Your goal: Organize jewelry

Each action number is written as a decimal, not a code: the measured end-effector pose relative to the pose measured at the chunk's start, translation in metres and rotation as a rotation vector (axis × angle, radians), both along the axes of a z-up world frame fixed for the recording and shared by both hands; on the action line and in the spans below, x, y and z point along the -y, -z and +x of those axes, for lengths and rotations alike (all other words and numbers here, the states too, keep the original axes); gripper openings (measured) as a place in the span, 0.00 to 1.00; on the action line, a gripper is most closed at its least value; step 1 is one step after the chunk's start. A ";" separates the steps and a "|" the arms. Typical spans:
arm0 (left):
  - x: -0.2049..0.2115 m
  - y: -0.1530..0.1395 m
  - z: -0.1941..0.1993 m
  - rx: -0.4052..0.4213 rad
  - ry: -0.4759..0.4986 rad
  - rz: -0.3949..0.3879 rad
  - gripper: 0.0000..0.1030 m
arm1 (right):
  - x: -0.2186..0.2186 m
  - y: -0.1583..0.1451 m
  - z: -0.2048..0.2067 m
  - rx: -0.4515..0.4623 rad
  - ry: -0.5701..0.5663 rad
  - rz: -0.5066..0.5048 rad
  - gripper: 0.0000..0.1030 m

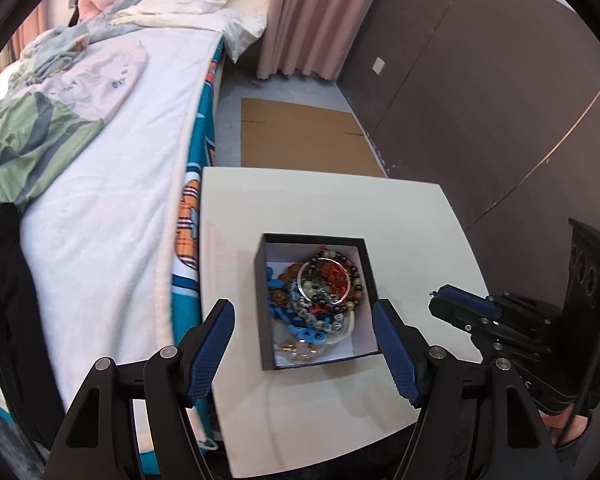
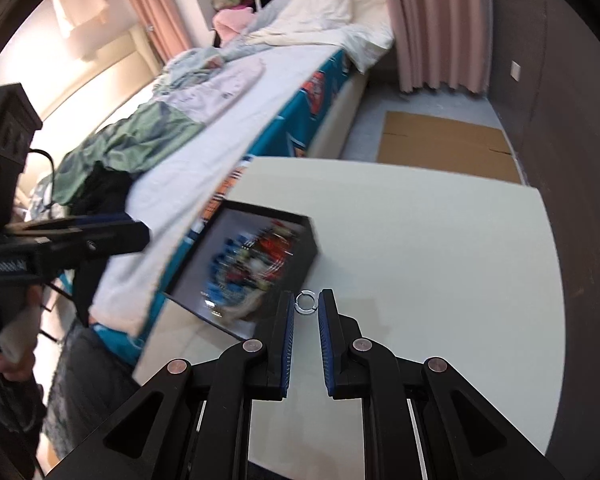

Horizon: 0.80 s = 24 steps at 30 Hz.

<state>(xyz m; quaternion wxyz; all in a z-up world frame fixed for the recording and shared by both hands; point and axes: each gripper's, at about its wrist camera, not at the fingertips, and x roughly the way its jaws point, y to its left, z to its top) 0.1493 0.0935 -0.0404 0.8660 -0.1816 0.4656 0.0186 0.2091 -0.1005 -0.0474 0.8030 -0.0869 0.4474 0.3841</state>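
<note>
The right gripper (image 2: 305,304) has its fingers drawn close but not pressed together, and a small silver ring (image 2: 304,303) sits in the narrow gap at their tips. Whether the pads (image 2: 287,320) actually touch the ring cannot be told; it may be lightly pinched or only framed. The ring faces the camera as an open loop, with the white table (image 2: 440,260) behind it. Just left and slightly beyond lies the black box (image 1: 268,300) heaped with bead bracelets (image 1: 320,292), blurred in the right wrist view. So the box lies to the left of this gripper, a short sideways carry. The left gripper (image 1: 304,316) hangs spread wide, framing the box from the near side, holding nothing.
</note>
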 end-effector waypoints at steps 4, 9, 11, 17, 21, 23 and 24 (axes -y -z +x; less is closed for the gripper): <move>-0.014 -0.006 -0.009 0.018 -0.020 -0.006 0.70 | -0.017 -0.008 -0.008 -0.003 -0.033 0.026 0.14; -0.025 -0.011 -0.019 0.035 -0.037 -0.023 0.70 | -0.026 -0.008 -0.008 -0.072 -0.013 0.035 0.28; -0.027 -0.014 -0.024 0.049 -0.048 -0.028 0.70 | -0.021 -0.010 -0.009 -0.044 0.034 0.022 0.49; -0.022 -0.023 -0.029 0.078 -0.042 -0.016 0.70 | -0.002 -0.017 -0.013 -0.056 0.090 0.047 0.56; -0.012 -0.029 -0.033 0.076 -0.033 0.018 0.70 | 0.009 -0.022 -0.019 -0.047 0.115 0.050 0.56; -0.007 -0.033 -0.037 0.082 -0.029 0.033 0.72 | 0.016 -0.025 -0.023 -0.042 0.128 0.057 0.57; -0.004 -0.035 -0.039 0.088 -0.027 0.041 0.74 | 0.020 -0.028 -0.026 -0.037 0.136 0.059 0.57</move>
